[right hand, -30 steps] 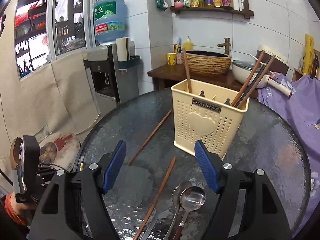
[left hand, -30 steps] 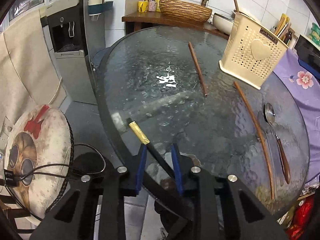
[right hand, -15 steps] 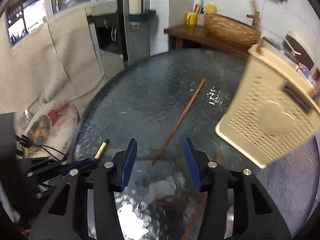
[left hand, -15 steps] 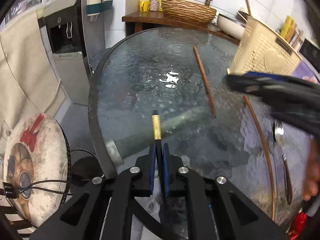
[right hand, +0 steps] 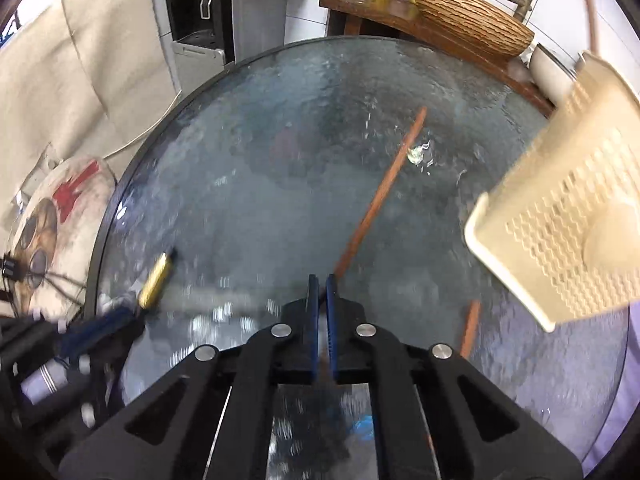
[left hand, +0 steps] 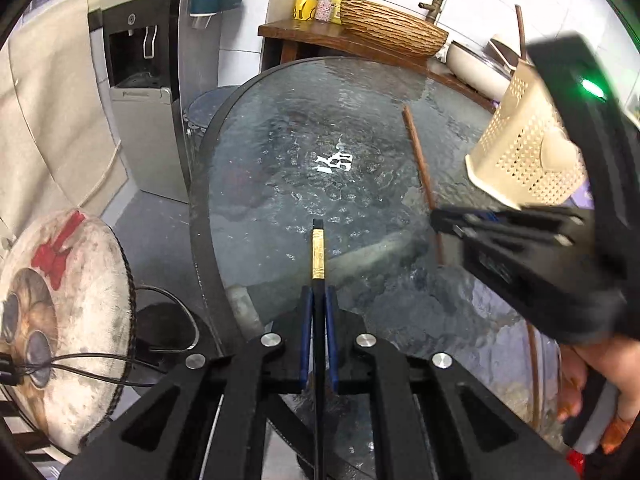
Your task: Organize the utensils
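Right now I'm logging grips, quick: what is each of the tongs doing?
Left tongs: closed on the black gold-banded chopstick.
Right tongs: just closed, pads together; whether they pinch the brown chopstick cannot be told.

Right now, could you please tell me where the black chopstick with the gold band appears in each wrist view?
Left wrist view: black chopstick at bottom centre, clamped in the left gripper.
Right wrist view: its gold band at lower left, blurred.
Shared landmark: the cream utensil basket, right side in both.

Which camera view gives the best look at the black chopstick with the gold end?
The left wrist view: the black chopstick runs sharp and centred between the left gripper pads, gold end forward. In the right wrist view it is blurred at the left edge.
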{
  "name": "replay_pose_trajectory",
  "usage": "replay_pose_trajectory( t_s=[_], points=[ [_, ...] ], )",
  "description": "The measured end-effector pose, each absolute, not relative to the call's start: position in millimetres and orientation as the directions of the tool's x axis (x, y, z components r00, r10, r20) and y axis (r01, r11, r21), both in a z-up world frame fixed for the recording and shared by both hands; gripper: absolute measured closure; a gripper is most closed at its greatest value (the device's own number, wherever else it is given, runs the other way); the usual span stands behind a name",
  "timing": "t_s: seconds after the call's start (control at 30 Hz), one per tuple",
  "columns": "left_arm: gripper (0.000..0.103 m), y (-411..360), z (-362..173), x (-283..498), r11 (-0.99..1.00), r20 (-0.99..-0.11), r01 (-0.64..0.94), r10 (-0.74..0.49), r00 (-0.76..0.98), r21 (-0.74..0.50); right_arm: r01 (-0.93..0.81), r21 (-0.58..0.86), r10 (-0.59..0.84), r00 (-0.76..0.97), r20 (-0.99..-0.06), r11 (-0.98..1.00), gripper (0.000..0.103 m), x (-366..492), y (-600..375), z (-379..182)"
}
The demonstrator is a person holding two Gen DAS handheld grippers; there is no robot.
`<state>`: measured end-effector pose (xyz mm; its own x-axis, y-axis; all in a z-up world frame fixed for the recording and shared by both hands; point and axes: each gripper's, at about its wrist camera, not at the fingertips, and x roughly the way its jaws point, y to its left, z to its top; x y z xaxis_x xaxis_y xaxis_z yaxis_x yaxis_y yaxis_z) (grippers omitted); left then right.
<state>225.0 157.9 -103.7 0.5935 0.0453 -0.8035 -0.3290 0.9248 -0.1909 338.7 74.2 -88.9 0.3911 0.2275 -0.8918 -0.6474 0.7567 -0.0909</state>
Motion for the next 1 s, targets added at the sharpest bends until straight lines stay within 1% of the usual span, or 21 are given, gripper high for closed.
replay_pose_trajectory(
  t_s=[0.03, 0.23, 0.27, 0.37, 0.47, 0.6, 0.67, 0.7, 0.73, 0.77, 0.8, 1.0],
  points=[
    [0.096, 157.0, -103.5, 224.4, 0.926, -0.804, -0.328, 0.049, 0.592, -0.186, -0.649, -0.080, 0.233, 0.381, -0.895, 0.756, 0.102, 333.2, 67.1, -86.9],
    [0.096, 156.5, -102.4, 224.8, 0.928, -0.813, -0.328, 0.051, 0.580, -0.176, -0.691, -0.036, 0.253, 0.313, -0.916, 0.722, 0.102, 270.6, 21.8, -88.5],
    [0.096, 158.0, -102.5, 225.4, 0.928, -0.816, -0.327, 0.046, 0.576, -0.179, -0.704, -0.057, 0.246, 0.321, -0.914, 0.708, 0.102, 257.4, 17.0, -89.9],
    [0.096, 159.8, -102.4, 227.6, 0.927, -0.818, -0.325, 0.039, 0.574, -0.184, -0.741, -0.045, 0.264, 0.294, -0.918, 0.670, 0.102, 233.1, 5.9, -93.3],
    [0.096, 159.1, -102.4, 228.4, 0.927, -0.815, -0.328, 0.044, 0.577, -0.182, -0.746, 0.018, 0.330, 0.272, -0.904, 0.665, 0.102, 226.4, -1.8, -94.0],
    [0.096, 161.8, -102.9, 226.8, 0.921, -0.812, -0.331, 0.028, 0.583, -0.206, -0.728, 0.029, 0.384, 0.327, -0.863, 0.685, 0.100, 239.0, -1.2, -77.3],
    [0.096, 164.6, -103.8, 225.4, 0.917, -0.809, -0.330, 0.016, 0.588, -0.222, -0.710, 0.042, 0.399, 0.344, -0.850, 0.703, 0.093, 254.7, -1.6, -69.0],
    [0.095, 166.3, -104.1, 224.5, 0.915, -0.806, -0.329, 0.007, 0.592, -0.233, -0.699, 0.045, 0.398, 0.352, -0.847, 0.713, 0.083, 264.4, 2.8, -66.0],
    [0.095, 167.0, -104.4, 223.9, 0.912, -0.804, -0.330, 0.001, 0.595, -0.242, -0.684, 0.048, 0.398, 0.364, -0.842, 0.728, 0.070, 272.8, 3.4, -64.1],
    [0.095, 168.1, -104.8, 223.0, 0.910, -0.801, -0.330, -0.005, 0.599, -0.252, -0.662, 0.050, 0.396, 0.384, -0.834, 0.748, 0.063, 285.6, 4.1, -61.7],
    [0.095, 167.5, -105.0, 222.6, 0.910, -0.800, -0.329, -0.004, 0.601, -0.251, -0.652, 0.050, 0.395, 0.395, -0.829, 0.757, 0.058, 293.7, 5.3, -60.6],
    [0.095, 161.2, -104.4, 222.3, 0.920, -0.800, -0.325, 0.022, 0.600, -0.219, -0.612, 0.033, 0.373, 0.438, -0.818, 0.791, 0.058, 360.7, 36.5, -53.2]
  ],
)
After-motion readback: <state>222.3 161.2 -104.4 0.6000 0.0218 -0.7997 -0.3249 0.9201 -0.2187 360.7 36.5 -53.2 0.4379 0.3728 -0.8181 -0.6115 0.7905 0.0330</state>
